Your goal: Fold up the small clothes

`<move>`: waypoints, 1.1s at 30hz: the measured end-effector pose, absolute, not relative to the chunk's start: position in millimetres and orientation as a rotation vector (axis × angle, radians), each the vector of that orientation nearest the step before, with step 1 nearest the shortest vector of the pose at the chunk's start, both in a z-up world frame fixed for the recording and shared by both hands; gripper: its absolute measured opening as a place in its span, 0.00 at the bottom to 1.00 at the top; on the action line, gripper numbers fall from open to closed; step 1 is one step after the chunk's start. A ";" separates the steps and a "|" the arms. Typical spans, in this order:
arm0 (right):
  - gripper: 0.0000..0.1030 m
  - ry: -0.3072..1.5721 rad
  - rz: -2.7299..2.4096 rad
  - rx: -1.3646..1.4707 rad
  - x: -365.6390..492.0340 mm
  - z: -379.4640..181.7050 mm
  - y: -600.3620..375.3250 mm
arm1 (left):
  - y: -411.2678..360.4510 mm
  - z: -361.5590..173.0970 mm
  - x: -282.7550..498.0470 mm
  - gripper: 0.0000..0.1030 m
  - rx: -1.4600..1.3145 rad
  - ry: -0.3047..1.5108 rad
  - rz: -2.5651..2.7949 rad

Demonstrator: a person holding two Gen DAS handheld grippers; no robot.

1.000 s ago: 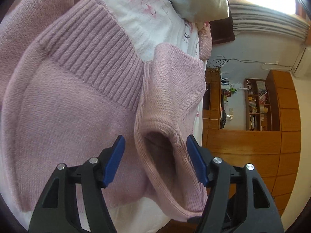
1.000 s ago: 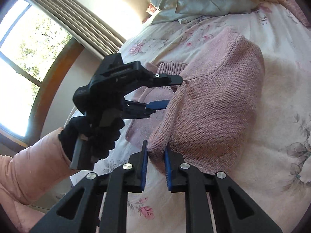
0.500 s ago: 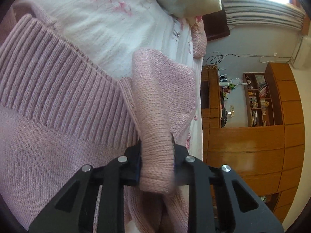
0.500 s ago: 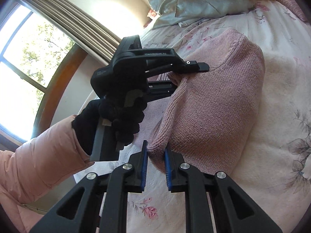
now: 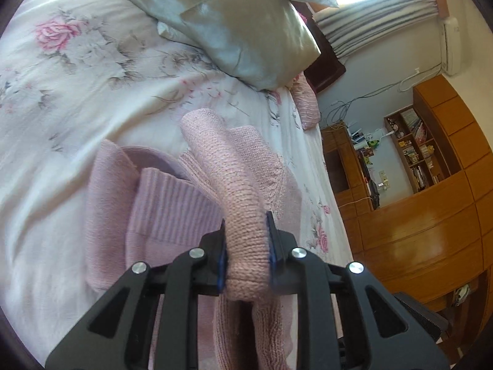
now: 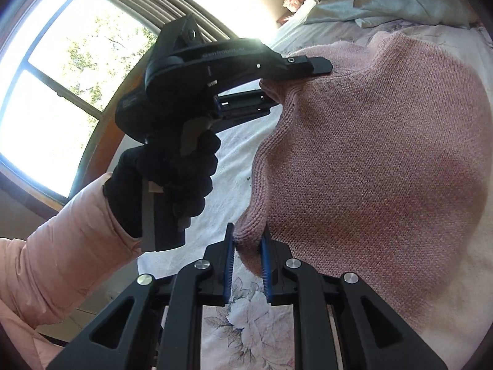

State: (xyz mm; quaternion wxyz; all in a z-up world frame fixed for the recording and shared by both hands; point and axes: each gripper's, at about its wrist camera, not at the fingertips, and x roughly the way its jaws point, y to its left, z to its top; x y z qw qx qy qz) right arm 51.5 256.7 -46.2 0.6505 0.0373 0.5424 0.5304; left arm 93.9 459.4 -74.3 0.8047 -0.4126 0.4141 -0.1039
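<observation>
A pink knit sweater (image 6: 379, 160) lies on a floral bedsheet (image 5: 77, 92), one edge lifted off the bed. My left gripper (image 5: 246, 234) is shut on a bunched fold of the sweater (image 5: 234, 185); its ribbed hem (image 5: 166, 203) lies just left of the fingers. The right wrist view shows that left gripper (image 6: 277, 89), held by a black-gloved hand (image 6: 172, 178), pinching the sweater's far corner. My right gripper (image 6: 248, 246) is shut on the near corner of the same lifted edge.
Silky grey-green pillows (image 5: 246, 30) lie at the head of the bed. A wooden wardrobe and shelves (image 5: 431, 185) stand past the bed's side. A window with curtains (image 6: 61, 71) is behind the pink-sleeved arm (image 6: 61, 262).
My left gripper closed on the sweater's fold and raised it off the bed. The right gripper stayed shut on its corner and lifted along with it.
</observation>
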 end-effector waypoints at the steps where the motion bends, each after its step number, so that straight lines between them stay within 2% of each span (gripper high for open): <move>1: 0.15 1.249 1.202 0.073 50.3 -53.6 265.9 | 467.1 -81.3 90.5 0.18 -0.883 0.893 -0.201; 9: 0.16 1.389 1.107 -0.062 39.4 -122.5 316.7 | 497.2 -153.4 73.2 0.19 -0.908 0.978 -0.076; 12: 0.18 1.418 1.092 -0.059 38.6 -135.1 320.8 | 502.2 -163.3 70.4 0.24 -0.956 0.974 -0.080; 14: 0.30 1.425 1.104 -0.045 39.6 -130.0 317.9 | 505.0 -160.3 70.0 0.28 -0.967 0.972 -0.096; 16: 0.39 1.409 1.119 -0.047 41.2 -114.6 309.7 | 510.9 -151.2 71.2 0.45 -0.958 0.954 -0.099; 18: 0.41 1.356 1.142 -0.025 46.3 -92.0 293.5 | 519.3 -139.5 74.7 0.55 -0.946 0.919 -0.078; 20: 0.47 1.292 1.125 0.016 55.8 -68.2 276.9 | 526.0 -133.6 83.8 0.56 -0.949 0.902 -0.075; 24: 0.49 1.208 0.954 0.035 82.1 -48.1 245.8 | 520.0 -137.9 108.5 0.56 -0.929 0.970 -0.075; 26: 0.49 1.232 0.907 0.045 94.3 -57.0 236.0 | 513.7 -143.4 114.1 0.50 -0.941 0.994 -0.090; 28: 0.47 1.256 0.883 0.042 103.9 -68.7 229.5 | 508.6 -141.4 112.0 0.26 -0.942 0.974 -0.099; 29: 0.46 1.263 0.875 0.048 105.7 -73.2 227.6 | 507.6 -137.5 108.0 0.20 -0.942 0.948 -0.100; 30: 0.46 1.269 0.861 0.060 109.9 -77.9 227.9 | 508.2 -134.6 103.4 0.11 -0.945 0.927 -0.089; 33: 0.43 1.283 0.837 0.153 116.1 -93.7 207.5 | 514.9 -144.1 87.1 0.11 -0.944 0.936 0.003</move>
